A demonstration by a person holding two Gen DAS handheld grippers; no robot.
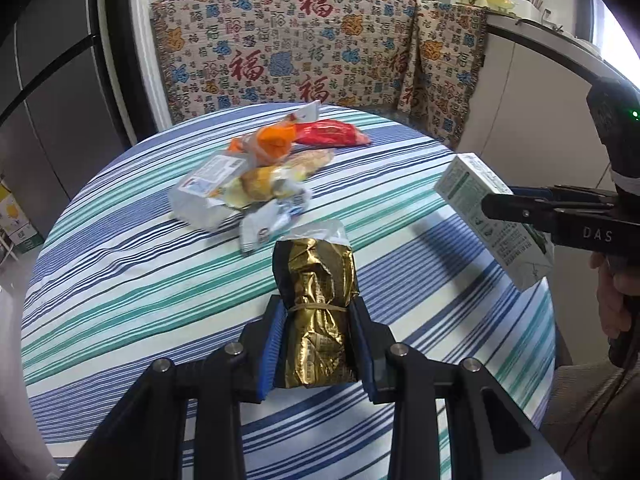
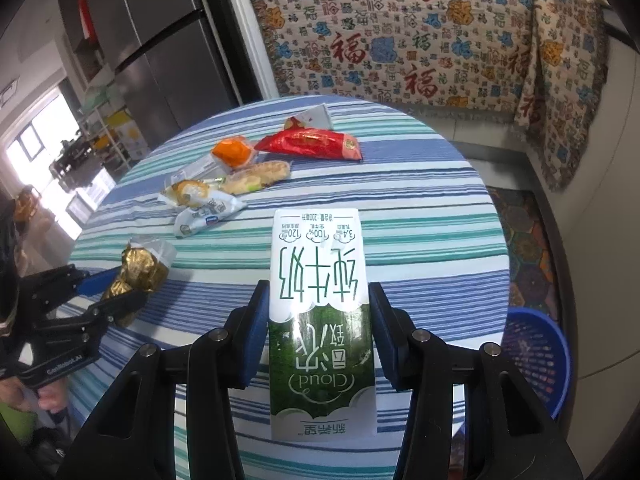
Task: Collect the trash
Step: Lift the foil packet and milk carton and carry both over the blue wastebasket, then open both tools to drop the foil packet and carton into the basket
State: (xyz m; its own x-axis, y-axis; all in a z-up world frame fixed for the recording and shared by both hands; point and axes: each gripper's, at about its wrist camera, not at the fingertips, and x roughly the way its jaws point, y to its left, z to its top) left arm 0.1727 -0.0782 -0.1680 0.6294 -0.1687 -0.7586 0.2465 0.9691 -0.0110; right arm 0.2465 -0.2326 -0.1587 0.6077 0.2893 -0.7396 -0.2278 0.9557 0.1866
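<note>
Milk carton [image 2: 322, 320], printed upside down in the right wrist view: "cloud" on the green band, large green 纯牛奶 on white, and "3.4", "100%", "120" in small badges at the far end; the finest print is not legible. Patterned cloth [image 1: 316, 44] behind the table repeats a red 福. Right gripper [image 1: 516, 208] body reads "DAS"; left gripper [image 2: 132, 292] body reads "GenRobot.AI".
</note>
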